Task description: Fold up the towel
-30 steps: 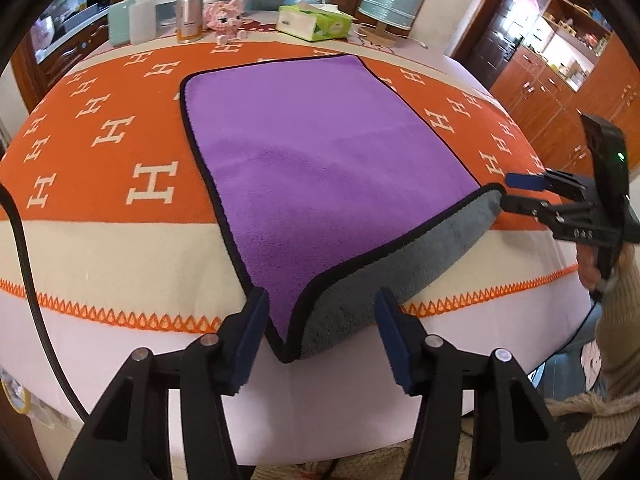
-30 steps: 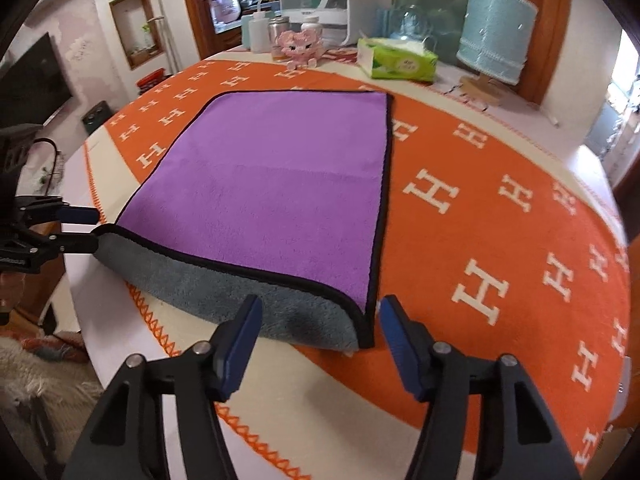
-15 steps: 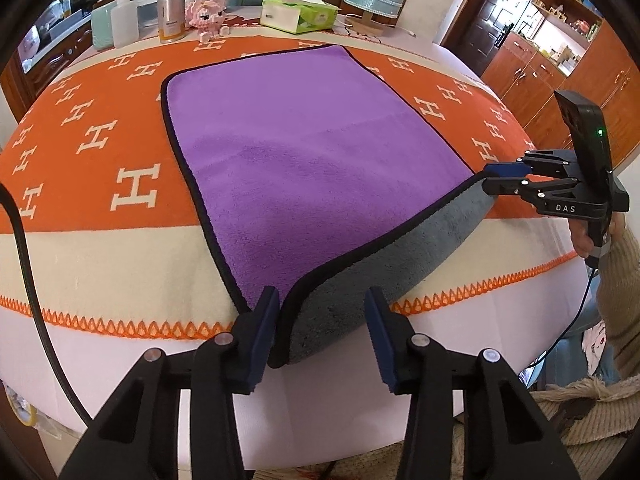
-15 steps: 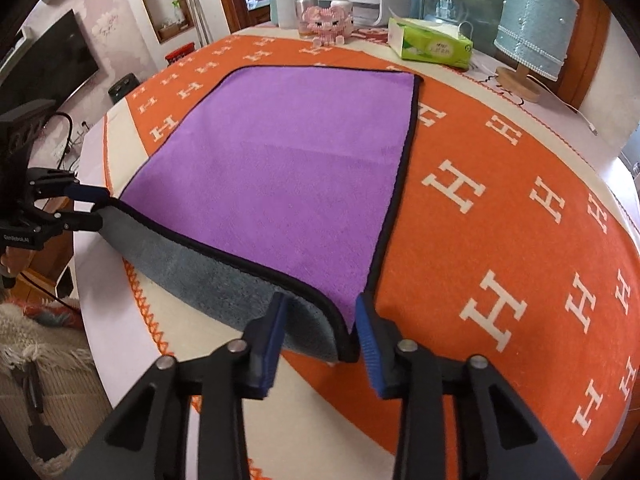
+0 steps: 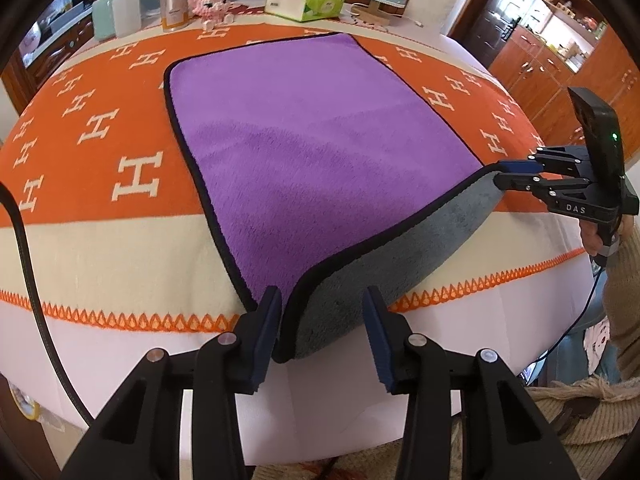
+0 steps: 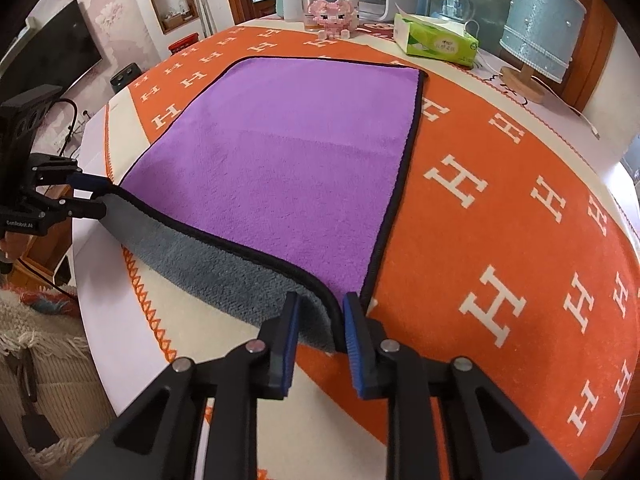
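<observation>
At the far edge of the tabletop (image 5: 100, 248) stand a white squeeze bottle (image 5: 127, 10) and a metal jar (image 5: 174, 7); their contents cannot be made out. Beside them an open green tissue box (image 6: 435, 42) shows a tissue at its slot, with a pink block-built pig (image 6: 334, 18) to its left and a blue-shaded lamp (image 6: 538, 38) to its right.

The purple towel (image 5: 312, 152) lies flat on the orange H-patterned tablecloth (image 6: 500, 208), its near edge lifted to show the grey underside. The left hand-held gripper (image 5: 322, 330) is spread around the near left corner, its left pad against the hem. The right hand-held gripper (image 6: 320, 336) pinches the near right corner between nearly closed pads.

Wooden cabinets (image 5: 560, 52) and a dark television (image 6: 52, 64) line the room.
</observation>
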Demonstrator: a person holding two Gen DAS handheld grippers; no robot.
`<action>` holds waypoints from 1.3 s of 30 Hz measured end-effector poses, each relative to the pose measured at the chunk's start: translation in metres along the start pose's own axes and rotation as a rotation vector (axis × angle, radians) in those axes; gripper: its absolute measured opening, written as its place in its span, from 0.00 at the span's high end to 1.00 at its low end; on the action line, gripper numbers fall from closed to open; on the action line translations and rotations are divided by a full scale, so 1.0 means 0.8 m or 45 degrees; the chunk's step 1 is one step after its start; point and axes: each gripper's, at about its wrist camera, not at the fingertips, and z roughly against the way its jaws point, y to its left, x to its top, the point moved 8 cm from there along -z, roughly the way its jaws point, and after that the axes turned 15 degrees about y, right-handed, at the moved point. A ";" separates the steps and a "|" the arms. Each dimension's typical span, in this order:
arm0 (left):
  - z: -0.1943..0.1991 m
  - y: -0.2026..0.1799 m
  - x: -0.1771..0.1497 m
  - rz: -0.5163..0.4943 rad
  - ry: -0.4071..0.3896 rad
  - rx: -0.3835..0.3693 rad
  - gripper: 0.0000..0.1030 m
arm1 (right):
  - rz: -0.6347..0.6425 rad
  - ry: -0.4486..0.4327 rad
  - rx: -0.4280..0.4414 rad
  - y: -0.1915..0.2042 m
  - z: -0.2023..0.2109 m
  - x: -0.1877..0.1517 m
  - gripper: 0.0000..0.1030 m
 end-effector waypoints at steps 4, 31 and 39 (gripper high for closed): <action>-0.003 -0.002 -0.004 0.025 0.014 0.015 0.63 | 0.012 0.011 -0.002 -0.002 -0.002 0.001 0.82; -0.017 0.014 -0.010 0.116 0.062 0.026 0.93 | 0.043 -0.001 -0.033 -0.002 0.001 0.000 0.93; -0.004 0.017 -0.008 0.135 0.025 0.063 0.94 | 0.007 -0.027 -0.075 0.000 0.008 0.002 0.94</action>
